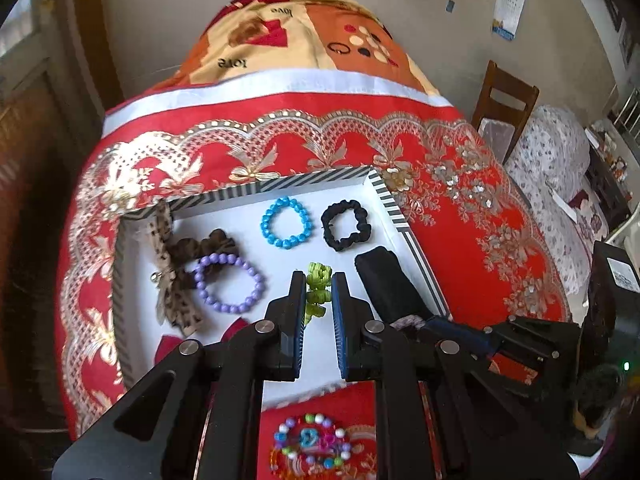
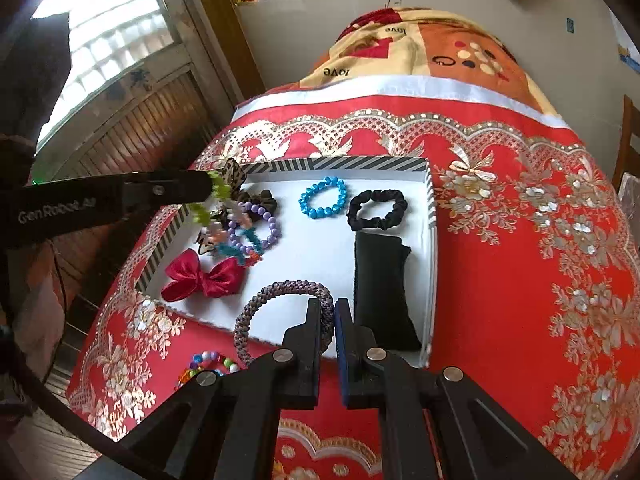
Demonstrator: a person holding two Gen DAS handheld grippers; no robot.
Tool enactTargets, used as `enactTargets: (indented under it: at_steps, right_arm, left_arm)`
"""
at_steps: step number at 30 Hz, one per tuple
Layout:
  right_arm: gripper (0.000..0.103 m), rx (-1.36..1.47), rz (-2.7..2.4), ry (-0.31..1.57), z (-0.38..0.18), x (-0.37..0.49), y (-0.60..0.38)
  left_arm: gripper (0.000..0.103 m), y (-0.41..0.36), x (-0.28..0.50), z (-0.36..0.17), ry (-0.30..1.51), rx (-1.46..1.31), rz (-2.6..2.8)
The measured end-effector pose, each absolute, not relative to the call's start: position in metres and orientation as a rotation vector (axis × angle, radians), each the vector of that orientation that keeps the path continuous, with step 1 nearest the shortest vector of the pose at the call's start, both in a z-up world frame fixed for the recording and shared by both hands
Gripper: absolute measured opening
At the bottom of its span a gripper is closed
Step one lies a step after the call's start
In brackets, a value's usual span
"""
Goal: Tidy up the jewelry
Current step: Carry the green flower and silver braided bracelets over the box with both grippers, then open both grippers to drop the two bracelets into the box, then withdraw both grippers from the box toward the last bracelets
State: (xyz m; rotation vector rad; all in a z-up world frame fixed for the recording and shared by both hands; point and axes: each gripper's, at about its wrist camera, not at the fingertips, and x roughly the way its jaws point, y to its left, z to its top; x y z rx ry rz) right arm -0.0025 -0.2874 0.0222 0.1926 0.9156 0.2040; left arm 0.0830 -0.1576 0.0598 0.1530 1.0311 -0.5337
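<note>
Striped-rim tray point(image 2: 430, 200) with white floor on the red embroidered cloth point(image 2: 520, 240), scanned left to right. Far-left corner: leopard-print bow point(image 1: 176, 280) leaning on the tray wall, brown scrunchie point(image 1: 212, 242) just beside it, purple bead bracelet point(image 1: 229, 283) overlapping the scrunchie's near edge. Near-left: red satin bow point(image 2: 204, 274) flat on the tray floor. Left gripper point(image 1: 319, 280) above the tray's left-middle, jaws nearly closed and pinched on a lime-green ribbon strand point(image 1: 318, 294); in the right wrist view that strand runs down into a multicoloured bead string hanging over the purple bracelet, contact with the tray floor not resolvable. Far centre: blue bead bracelet point(image 1: 286, 223), alone, apart from neighbours. Far right: black scrunchie point(image 1: 346, 225), with black fabric pouch point(image 2: 380, 292) just near of it along the right wall. Right gripper point(image 2: 329, 308) over the tray's near edge, jaws fully closed on a braided purple-grey bangle point(image 2: 280, 300), clamped at its right side, ring hanging out to the left over the near rim. Outside the tray, near side on the cloth: multicolour bead bracelet point(image 1: 310, 442), untouched.
</note>
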Motion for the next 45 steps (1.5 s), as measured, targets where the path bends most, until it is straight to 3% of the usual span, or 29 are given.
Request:
enactTargets:
  at_steps: [24,27,28,29,45]
  right_arm:
    - [0.006,0.138,0.191,1.107,-0.044,0.082,-0.257]
    - [0.008,0.14,0.194,1.102,-0.043,0.083,-0.258]
    - [0.013,0.141,0.195,1.098,-0.041,0.081,-0.259]
    - [0.02,0.141,0.195,1.098,-0.041,0.081,-0.259]
    - [0.028,0.204,0.176,1.005,-0.003,0.027,-0.264]
  left_arm:
    - [0.012,-0.129,0.164,-0.031,1.184,0.105,-0.4]
    - [0.021,-0.13,0.161,-0.031,1.18,0.094,-0.42]
    - [0.032,-0.129,0.16,-0.03,1.179,0.09,-0.421]
    - [0.036,-0.129,0.158,-0.029,1.176,0.085,-0.422]
    - [0.036,-0.113,0.094,0.01,1.07,0.139,-0.35]
